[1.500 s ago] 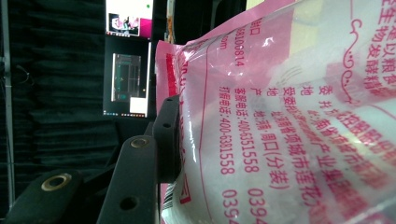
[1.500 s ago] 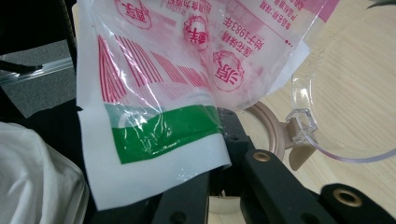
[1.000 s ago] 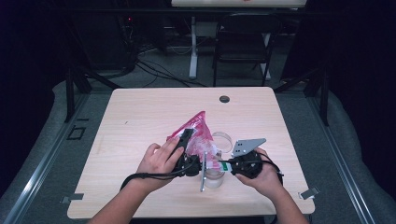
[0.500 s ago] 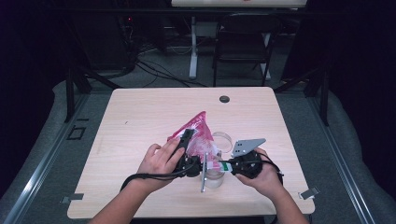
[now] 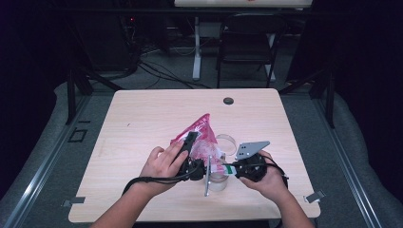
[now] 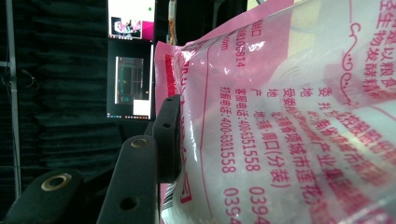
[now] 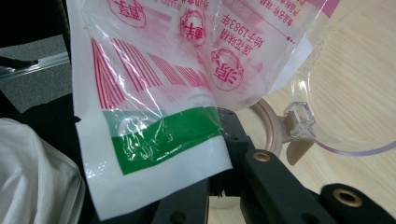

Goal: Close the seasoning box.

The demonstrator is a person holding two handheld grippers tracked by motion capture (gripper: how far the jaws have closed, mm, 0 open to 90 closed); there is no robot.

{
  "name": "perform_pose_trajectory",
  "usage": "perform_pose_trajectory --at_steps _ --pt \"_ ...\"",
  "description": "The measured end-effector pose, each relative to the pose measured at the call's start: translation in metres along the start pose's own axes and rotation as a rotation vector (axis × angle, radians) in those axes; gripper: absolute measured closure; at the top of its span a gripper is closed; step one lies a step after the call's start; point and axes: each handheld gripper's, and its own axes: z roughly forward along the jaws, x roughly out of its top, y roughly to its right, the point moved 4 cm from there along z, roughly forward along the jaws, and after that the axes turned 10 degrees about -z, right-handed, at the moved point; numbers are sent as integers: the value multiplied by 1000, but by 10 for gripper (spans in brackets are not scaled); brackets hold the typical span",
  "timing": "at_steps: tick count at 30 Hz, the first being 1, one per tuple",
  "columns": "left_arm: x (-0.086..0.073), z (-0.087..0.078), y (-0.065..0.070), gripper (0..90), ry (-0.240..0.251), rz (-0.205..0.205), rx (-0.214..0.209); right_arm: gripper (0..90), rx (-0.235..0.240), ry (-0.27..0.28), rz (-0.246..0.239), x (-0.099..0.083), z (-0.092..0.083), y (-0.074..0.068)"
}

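Observation:
A pink and clear plastic bag (image 5: 199, 130) with red print and white contents is held tilted above the wooden table (image 5: 142, 123). My left gripper (image 5: 195, 145) is shut on the bag's body; in the left gripper view one black jaw presses its pink side (image 6: 289, 130), and the other jaw is hidden behind it. My right gripper (image 5: 227, 168) is shut on the bag's lower corner, which has a green stripe (image 7: 159, 135). Under that corner stands a clear jar (image 5: 217, 180) with its hinged clear lid (image 7: 345, 93) open.
A small black round cap (image 5: 228, 100) sits near the table's far edge. A dark chair (image 5: 247, 42) and cables lie beyond the table. A lit monitor (image 6: 130, 70) stands in the dark background. The table's left and far parts are bare wood.

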Motion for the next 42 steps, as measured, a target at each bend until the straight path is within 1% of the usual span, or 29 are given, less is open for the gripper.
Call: perform_pose_trajectory --at_steps 6,7,9,14,19,20,23,24,25,26,27,28,32,33,34,42 --pt "0 0 0 616 0 0 1 900 0 -2 0 0 0 0" --pt "0 0 1 616 10 -1 5 900 0 -2 0 0 0 0" --pt "0 0 0 616 0 -1 2 900 0 -3 0 0 0 0" --pt "0 0 1 616 3 1 4 900 0 -3 0 0 0 0" --pt "-1 0 1 616 -2 -9 1 900 -1 -2 0 0 0 0" --pt "-1 -1 0 616 -3 -1 5 900 -1 0 1 0 1 0" --pt "-2 -1 0 617 -6 -8 1 900 -3 -2 -3 0 0 0" --pt "-3 0 1 618 2 -11 3 900 -2 -1 -2 0 1 0" --pt "-3 -1 0 619 -10 -8 -1 900 -2 -4 -4 0 0 0" --pt "-3 -1 1 619 -11 -9 -2 900 -1 -3 -3 0 1 0" --pt "-4 -1 2 619 -15 -16 -7 900 1 -4 -4 0 1 0" --pt "-4 -1 1 620 -13 -11 -4 900 -1 -6 -5 0 1 0" --pt "-6 0 2 621 -20 -17 -7 900 -1 -6 -6 0 1 -1" --pt "-6 0 3 622 -21 -25 -14 900 0 -7 -7 0 1 -1" --pt "-6 0 2 623 -18 -19 -10 900 0 -6 -7 0 1 -1" --pt "-10 -1 3 625 -28 -38 -13 900 -12 -5 -12 1 1 -1"
